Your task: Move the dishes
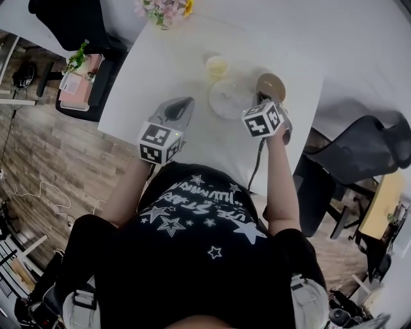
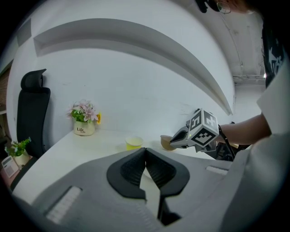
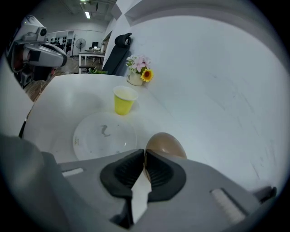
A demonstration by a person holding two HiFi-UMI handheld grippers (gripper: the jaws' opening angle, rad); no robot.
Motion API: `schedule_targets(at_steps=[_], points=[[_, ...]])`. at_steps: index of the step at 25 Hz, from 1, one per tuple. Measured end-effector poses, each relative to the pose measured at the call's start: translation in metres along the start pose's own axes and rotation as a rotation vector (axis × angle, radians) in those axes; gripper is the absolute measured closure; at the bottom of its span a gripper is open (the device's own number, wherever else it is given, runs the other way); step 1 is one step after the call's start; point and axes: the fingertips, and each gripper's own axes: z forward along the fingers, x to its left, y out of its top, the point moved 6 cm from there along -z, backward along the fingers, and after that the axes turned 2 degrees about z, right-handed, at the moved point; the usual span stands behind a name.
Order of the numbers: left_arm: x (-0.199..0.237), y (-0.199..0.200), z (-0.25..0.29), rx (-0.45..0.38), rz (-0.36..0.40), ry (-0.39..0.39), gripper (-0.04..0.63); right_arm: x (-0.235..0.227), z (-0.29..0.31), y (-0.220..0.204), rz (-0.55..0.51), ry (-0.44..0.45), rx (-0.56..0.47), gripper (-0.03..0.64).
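Note:
A brown bowl (image 3: 166, 144) sits at the right side of the white table (image 1: 154, 71), and my right gripper (image 3: 144, 157) is shut on its near rim. The head view shows that gripper (image 1: 262, 97) right beside the bowl (image 1: 271, 85). Left of the bowl lies a clear plate (image 3: 105, 136) (image 1: 230, 97). Beyond the plate stands a yellow cup (image 3: 123, 100) (image 1: 217, 65). My left gripper (image 2: 145, 153) (image 1: 182, 103) hovers over the table's left part, shut, with nothing between its pads. From there I see the cup (image 2: 134, 143) and the bowl (image 2: 166, 142).
A small pot of flowers (image 1: 164, 9) (image 3: 138, 72) stands at the table's far edge by the white wall. A black office chair (image 1: 64, 19) is at the far left and another chair (image 1: 366, 148) at the right. A potted plant (image 1: 77, 59) sits on a stand to the left.

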Motion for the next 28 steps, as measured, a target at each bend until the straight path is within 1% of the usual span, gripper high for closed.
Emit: schedule_targets(at_steps=[8,15,21,22,24,25,26,28], points=[[0.000,-0.004,0.012,0.026,-0.012,0.017,0.584,0.004,0.017,-0.002,-0.029,0.037,0.001,0.594],[-0.002,-0.005,0.010,0.039,-0.007,0.039,0.584,0.011,0.019,0.000,-0.052,0.073,-0.011,0.593],[-0.011,-0.004,0.000,0.035,0.006,0.065,0.584,0.013,0.011,0.001,-0.062,0.081,-0.041,0.534],[-0.012,-0.003,-0.002,0.032,0.012,0.074,0.584,0.014,0.009,0.001,-0.064,0.083,-0.050,0.510],[-0.015,-0.003,-0.007,0.025,0.019,0.102,0.584,0.013,0.003,0.000,-0.072,0.091,-0.071,0.508],[-0.016,-0.002,-0.011,0.019,0.014,0.122,0.584,0.013,0.000,-0.001,-0.077,0.095,-0.085,0.500],[-0.017,-0.003,-0.015,0.012,0.005,0.147,0.584,0.013,-0.003,-0.002,-0.083,0.098,-0.103,0.478],[-0.019,-0.007,-0.027,0.005,-0.011,0.205,0.584,0.015,-0.009,-0.002,-0.093,0.102,-0.142,0.476]])
